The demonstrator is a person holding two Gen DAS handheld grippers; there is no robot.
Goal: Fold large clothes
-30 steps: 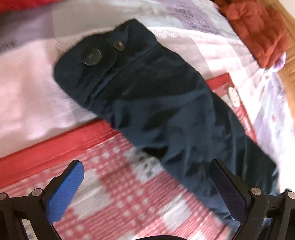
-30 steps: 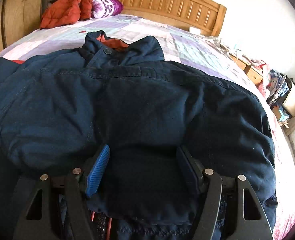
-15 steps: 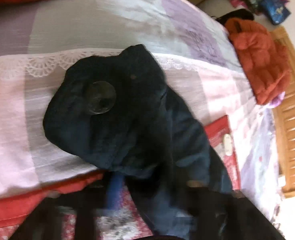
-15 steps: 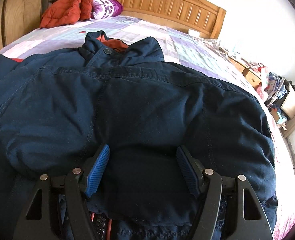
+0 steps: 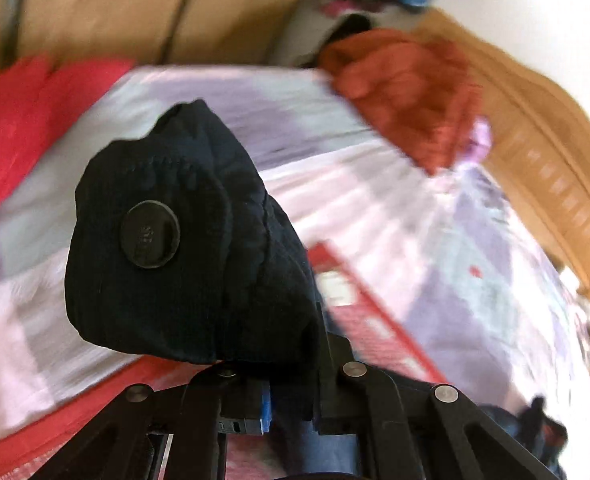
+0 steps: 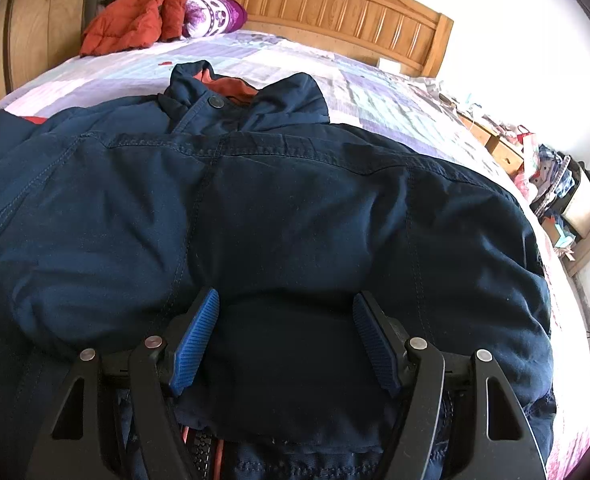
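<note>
Jacket [image 6: 295, 208], navy, lies spread on the quilted bed [image 6: 375, 92], collar away from the right gripper [image 6: 287, 344], whose fingers rest spread on its lower body. Left gripper [image 5: 291, 392] pinches the buttoned cuff [image 5: 175, 240], lifted clear; sleeve runs toward the body.

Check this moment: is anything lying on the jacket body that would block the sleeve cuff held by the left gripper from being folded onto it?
Nothing visible does. The left gripper is shut on the navy sleeve cuff, lifted off the quilt. In the right wrist view the jacket body lies bare apart from the open right gripper resting on it; the orange puffer jacket sits far off by the headboard.
</note>
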